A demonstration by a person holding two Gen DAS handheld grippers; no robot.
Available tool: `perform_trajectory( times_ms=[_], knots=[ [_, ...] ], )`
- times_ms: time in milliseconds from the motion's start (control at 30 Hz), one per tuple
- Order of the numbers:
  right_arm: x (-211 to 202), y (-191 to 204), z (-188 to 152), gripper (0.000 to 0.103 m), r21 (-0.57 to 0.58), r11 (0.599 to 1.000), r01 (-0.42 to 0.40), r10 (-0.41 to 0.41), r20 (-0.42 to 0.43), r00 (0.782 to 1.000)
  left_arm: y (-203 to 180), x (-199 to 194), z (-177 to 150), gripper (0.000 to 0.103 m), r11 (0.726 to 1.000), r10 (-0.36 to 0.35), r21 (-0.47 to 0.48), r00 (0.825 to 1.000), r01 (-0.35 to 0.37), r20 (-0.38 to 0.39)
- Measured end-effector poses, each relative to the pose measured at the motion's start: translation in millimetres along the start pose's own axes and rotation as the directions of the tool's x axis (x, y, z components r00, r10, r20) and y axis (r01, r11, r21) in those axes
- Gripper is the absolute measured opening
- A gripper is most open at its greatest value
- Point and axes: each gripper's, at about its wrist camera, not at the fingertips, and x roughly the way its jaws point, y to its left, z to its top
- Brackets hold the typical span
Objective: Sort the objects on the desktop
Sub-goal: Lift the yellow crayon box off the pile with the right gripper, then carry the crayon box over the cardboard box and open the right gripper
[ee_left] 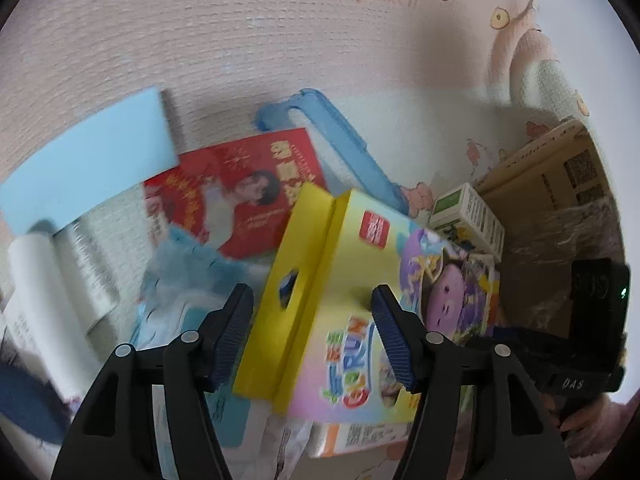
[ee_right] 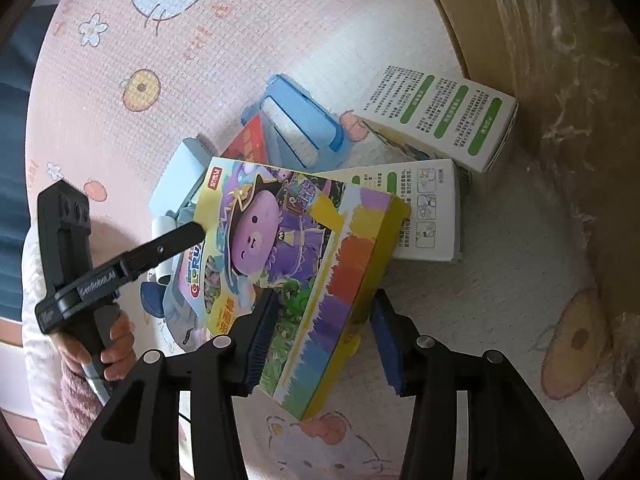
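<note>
A yellow crayon box with a purple cartoon pig (ee_left: 352, 320) (ee_right: 288, 256) is held tilted above a pile on a pink cartoon mat. My left gripper (ee_left: 314, 332) has its jaws on either side of the box's hang-tab end. My right gripper (ee_right: 322, 336) is clamped on the box's other end, pads against both faces. Under the box lie a red card (ee_left: 240, 188) (ee_right: 248, 140), a blue lint-roller holder (ee_left: 340, 140) (ee_right: 300, 124), a light blue pad (ee_left: 88, 156) (ee_right: 180, 176), white-and-green boxes (ee_left: 468, 216) (ee_right: 436, 116) and a white roll (ee_left: 52, 280).
A brown cardboard box wrapped in plastic film (ee_left: 560, 184) (ee_right: 560, 60) stands on the right of the pile. The pink mat (ee_left: 240, 40) (ee_right: 160, 60) stretches beyond the pile. The person's hand (ee_right: 112, 344) holds the left gripper's handle.
</note>
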Motion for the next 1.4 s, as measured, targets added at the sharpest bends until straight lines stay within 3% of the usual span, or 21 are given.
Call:
perform_trajectory(
  times_ms=[133, 233, 300, 400, 667, 833, 1033, 1233, 1400],
  knots=[
    [1, -5, 0, 0.044, -0.001, 0.999, -0.033, 0.033, 0.003, 0.999, 7, 10, 10, 0.070, 0.997, -0.056, -0.057, 0.996, 0.053, -0.063],
    [1, -8, 0, 0.043, 0.004, 0.998, -0.056, 0.056, 0.003, 0.998, -1, 5, 8, 0.066, 1.000, -0.021, -0.023, 0.998, 0.019, -0.063],
    [-2, -6, -2, 0.043, -0.002, 0.999, -0.043, 0.043, 0.007, 0.999, -8, -1, 6, 0.050, 1.000, 0.015, 0.000, 0.998, -0.015, -0.054],
    [-5, -2, -1, 0.043, -0.002, 1.000, -0.020, 0.020, 0.001, 1.000, -19, -14, 2, 0.041, 0.998, 0.058, 0.038, 0.998, -0.057, -0.027],
    [-31, 23, -1, 0.043, -0.137, 0.989, 0.055, -0.048, 0.055, 0.997, -29, -48, -4, 0.040, 0.996, 0.071, 0.056, 0.995, -0.076, 0.076],
    [-57, 39, 5, 0.043, -0.182, 0.983, 0.038, -0.014, 0.127, 0.992, -37, -83, -4, 0.041, 0.997, 0.060, 0.044, 0.981, -0.070, 0.186],
    [-110, 69, 11, 0.042, -0.261, 0.964, 0.047, 0.027, 0.273, 0.962, -60, -127, -2, 0.041, 0.999, 0.026, 0.033, 0.949, -0.038, 0.313],
    [-171, 82, 8, 0.041, -0.298, 0.952, 0.068, 0.060, 0.400, 0.915, -105, -167, 5, 0.040, 0.995, -0.013, 0.098, 0.913, -0.030, 0.409],
    [-216, 73, 4, 0.041, -0.283, 0.956, 0.081, 0.072, 0.493, 0.867, -152, -178, 19, 0.040, 0.985, -0.059, 0.169, 0.897, -0.018, 0.437]
  ],
)
